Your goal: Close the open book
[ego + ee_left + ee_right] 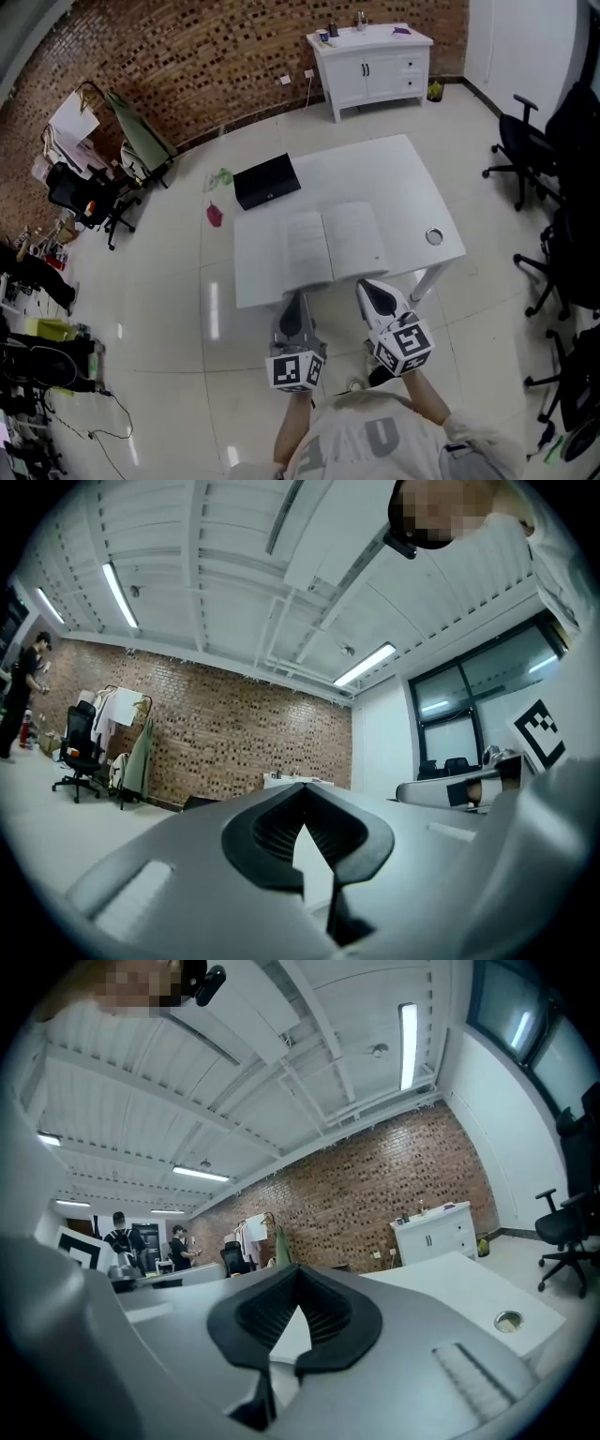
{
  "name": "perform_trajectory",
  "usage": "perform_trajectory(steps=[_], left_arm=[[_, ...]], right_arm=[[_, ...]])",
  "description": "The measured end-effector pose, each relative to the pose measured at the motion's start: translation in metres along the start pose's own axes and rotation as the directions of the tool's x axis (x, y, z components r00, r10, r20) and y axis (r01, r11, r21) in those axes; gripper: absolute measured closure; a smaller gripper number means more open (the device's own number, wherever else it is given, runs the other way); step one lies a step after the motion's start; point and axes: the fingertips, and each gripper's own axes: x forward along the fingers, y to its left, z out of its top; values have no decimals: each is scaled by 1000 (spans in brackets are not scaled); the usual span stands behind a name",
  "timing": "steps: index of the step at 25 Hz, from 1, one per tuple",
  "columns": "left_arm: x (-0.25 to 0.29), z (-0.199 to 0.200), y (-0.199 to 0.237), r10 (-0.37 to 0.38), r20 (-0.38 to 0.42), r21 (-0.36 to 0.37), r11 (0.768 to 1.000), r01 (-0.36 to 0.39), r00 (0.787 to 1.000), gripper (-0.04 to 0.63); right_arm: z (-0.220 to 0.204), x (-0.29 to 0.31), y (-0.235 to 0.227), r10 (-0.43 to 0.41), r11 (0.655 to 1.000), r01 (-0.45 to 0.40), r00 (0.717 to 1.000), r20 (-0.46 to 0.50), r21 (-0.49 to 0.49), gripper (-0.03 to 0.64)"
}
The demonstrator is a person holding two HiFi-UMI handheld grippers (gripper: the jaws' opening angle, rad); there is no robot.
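The open book (333,246) lies flat with its white pages up, near the front edge of the white table (412,183). Both grippers hover just in front of that edge, pointing at the book and not touching it. My left gripper (294,302) is below the left page. My right gripper (370,289) is below the right page. In the left gripper view the left gripper (302,789) has its tips together and nothing held. The right gripper (298,1269) looks the same in its own view. From that view the tabletop (459,1283) stretches ahead.
A black case (267,180) sits on the table's far left corner, and a round cable hole (434,236) is near its right edge. Office chairs (525,155) stand to the right. A white cabinet (370,66) stands against the brick wall, with a chair and clutter (89,192) at the left.
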Motion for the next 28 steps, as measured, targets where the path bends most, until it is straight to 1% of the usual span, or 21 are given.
perform_trajectory(steps=[2,5,8,12,18,21,23,26,28], left_arm=[[21,2,4,23,16,0,1000,-22,1000,580],[44,3,6,56,23,20,998,-56,998,580],[61,4,6,55,11,34,998,-55,998,580],[73,0,12,53,2,0,999,-53,999,580],[84,-1,20,45,8,4,999,-45,999,581],[89,-6,22,42,-14,8,999,-42,999,581],[89,-16,27,54,-37,-17,998,-54,998,581],[85,-32,36,74,-67,-82,993,-80,995,584],[83,-44,39,81,-93,-91,992,-89,992,586]], right_arm=[[3,13,-10,34,999,-34,999,-2,-16,612],[3,28,-25,61,998,-61,998,-6,-8,612],[5,42,-37,56,998,-56,998,-17,9,612],[5,58,-44,44,999,-44,998,-40,17,612],[0,69,-40,58,997,-56,998,-39,54,612],[-6,76,-35,60,997,-57,996,-61,42,612],[-8,79,-33,64,997,-62,996,-69,38,612],[-9,82,-37,53,998,-49,996,-72,50,612],[-14,81,-38,42,998,-38,996,-83,50,612]])
